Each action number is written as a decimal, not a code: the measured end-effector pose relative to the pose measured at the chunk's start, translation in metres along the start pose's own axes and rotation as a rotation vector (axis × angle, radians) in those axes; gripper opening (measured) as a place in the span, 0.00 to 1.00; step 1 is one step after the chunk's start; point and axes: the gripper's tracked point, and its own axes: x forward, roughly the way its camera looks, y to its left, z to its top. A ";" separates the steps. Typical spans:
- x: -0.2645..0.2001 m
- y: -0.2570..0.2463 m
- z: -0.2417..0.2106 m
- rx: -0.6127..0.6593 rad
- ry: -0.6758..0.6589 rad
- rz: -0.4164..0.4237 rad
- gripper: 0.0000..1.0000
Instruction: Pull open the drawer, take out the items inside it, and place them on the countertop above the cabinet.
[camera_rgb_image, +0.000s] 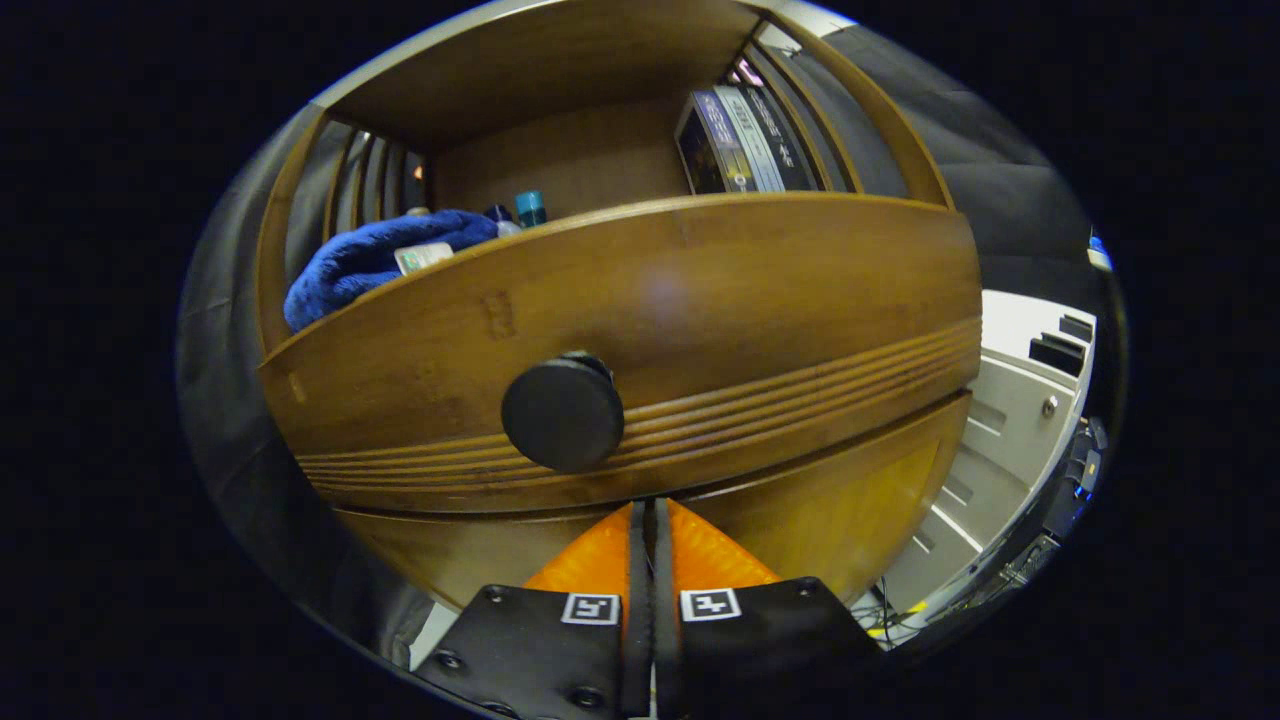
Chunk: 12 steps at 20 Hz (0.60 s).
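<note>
Drawer (640, 330) front faces the level gripper (650, 515); fingers pressed together, empty, just below the round knob (562, 412).

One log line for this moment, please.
hand-held gripper: shut, empty, below knob | drawer: closed | blue towel: on countertop

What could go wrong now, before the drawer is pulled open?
1. The hand-held gripper is shut, its fingers together just below the knob. It likely must open first, or it will bump the knob rather than grasp it.
2. The towel hangs over the countertop edge above the drawer; a jolt might drop it.
</note>
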 end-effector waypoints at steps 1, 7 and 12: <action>0.000 0.004 0.008 -0.025 -0.008 0.022 0.11; -0.016 0.032 0.038 -0.051 -0.072 0.095 0.55; -0.008 0.040 0.065 -0.098 -0.103 0.093 0.84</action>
